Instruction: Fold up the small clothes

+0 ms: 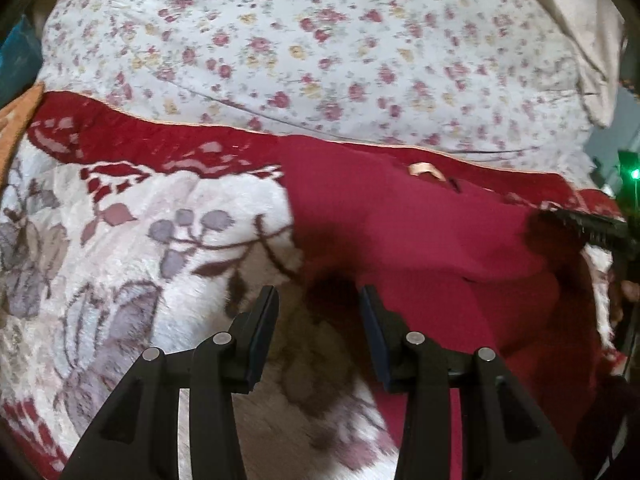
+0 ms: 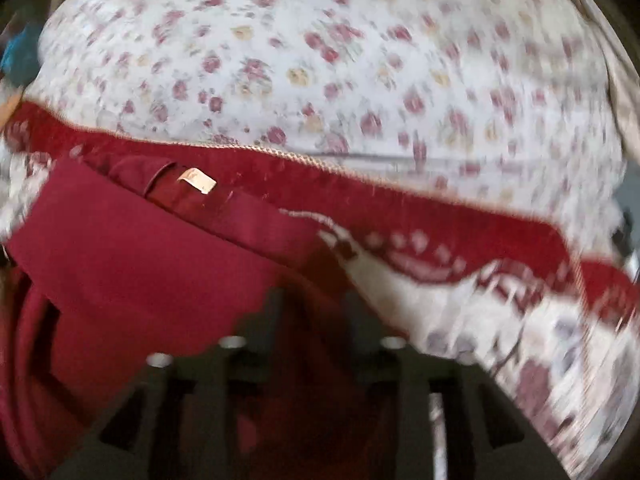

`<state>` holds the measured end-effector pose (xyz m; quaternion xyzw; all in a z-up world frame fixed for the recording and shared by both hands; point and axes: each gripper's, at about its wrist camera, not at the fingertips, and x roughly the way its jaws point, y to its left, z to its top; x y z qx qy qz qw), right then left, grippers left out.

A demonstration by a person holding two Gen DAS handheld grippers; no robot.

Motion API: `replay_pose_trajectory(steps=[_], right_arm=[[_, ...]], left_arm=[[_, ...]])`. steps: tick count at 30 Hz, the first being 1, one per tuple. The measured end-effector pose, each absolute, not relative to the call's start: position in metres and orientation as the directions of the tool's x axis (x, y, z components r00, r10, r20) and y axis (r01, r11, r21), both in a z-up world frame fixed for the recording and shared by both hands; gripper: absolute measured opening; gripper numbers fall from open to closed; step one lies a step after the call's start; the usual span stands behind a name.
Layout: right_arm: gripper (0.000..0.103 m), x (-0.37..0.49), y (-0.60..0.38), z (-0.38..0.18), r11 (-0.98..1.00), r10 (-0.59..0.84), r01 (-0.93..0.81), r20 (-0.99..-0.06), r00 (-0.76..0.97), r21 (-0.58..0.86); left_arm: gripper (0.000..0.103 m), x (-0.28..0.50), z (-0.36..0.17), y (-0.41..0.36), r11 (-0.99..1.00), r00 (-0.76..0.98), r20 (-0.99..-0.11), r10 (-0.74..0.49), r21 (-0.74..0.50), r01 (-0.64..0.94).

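A dark red garment (image 1: pixel 420 232) with a small beige neck label (image 1: pixel 426 171) lies on a red and white floral blanket (image 1: pixel 140 240). My left gripper (image 1: pixel 318 300) is open and empty, just above the garment's left edge. The other gripper's black finger (image 1: pixel 588 226) shows at the garment's right edge. In the right wrist view the garment (image 2: pixel 140 272) fills the lower left, its label (image 2: pixel 199 179) near the top. My right gripper (image 2: pixel 316 304) is open over the garment's right edge; this view is blurred.
A white bedsheet with small red and yellow flowers (image 1: pixel 320 48) lies beyond the blanket and also shows in the right wrist view (image 2: pixel 340 60). A beige cloth (image 1: pixel 588 40) hangs at the far right. A green light (image 1: pixel 634 174) glows at the right edge.
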<state>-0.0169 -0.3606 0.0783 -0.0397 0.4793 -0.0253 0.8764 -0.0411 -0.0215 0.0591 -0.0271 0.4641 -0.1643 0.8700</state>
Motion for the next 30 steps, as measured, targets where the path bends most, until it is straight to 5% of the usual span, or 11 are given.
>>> replay_pose_trajectory(steps=[3,9,13,17,19,20,21,30], right_arm=[[0.059,-0.038,-0.352,0.100,0.996,0.068,0.010,-0.795,0.603,0.092],[0.061,-0.061,-0.257,0.104,0.857,0.516,-0.295,-0.715,0.472,0.423],[0.060,-0.079,-0.196,0.078,0.825,0.550,-0.390,-0.740,0.387,0.410],[0.060,-0.091,-0.159,0.048,0.872,0.440,-0.394,-0.817,0.372,0.290],[0.050,-0.097,-0.148,0.036,0.859,0.453,-0.418,-0.818,0.353,0.295],[0.022,-0.100,-0.142,0.035,0.847,0.464,-0.442,-0.816,0.345,0.295],[0.015,-0.103,-0.132,0.032,0.846,0.444,-0.465,-0.828,0.344,0.260],[0.013,-0.103,-0.113,0.028,0.828,0.516,-0.425,-0.794,0.322,0.366]], left_arm=[[0.020,-0.045,0.059,-0.022,0.945,0.501,-0.813,-0.297,-0.175,0.276],[0.020,-0.033,0.051,-0.010,0.956,0.495,-0.824,-0.277,-0.183,0.230],[0.020,-0.021,0.043,-0.015,0.947,0.464,-0.832,-0.303,-0.207,0.247],[0.020,-0.006,0.037,-0.014,0.948,0.454,-0.836,-0.309,-0.229,0.223],[0.020,-0.003,0.037,-0.010,0.944,0.447,-0.834,-0.323,-0.254,0.209],[0.020,-0.003,0.040,-0.009,0.945,0.452,-0.831,-0.324,-0.257,0.204],[0.020,-0.004,0.044,-0.007,0.944,0.462,-0.825,-0.326,-0.258,0.206],[0.020,-0.005,0.051,0.006,0.955,0.475,-0.831,-0.291,-0.218,0.202]])
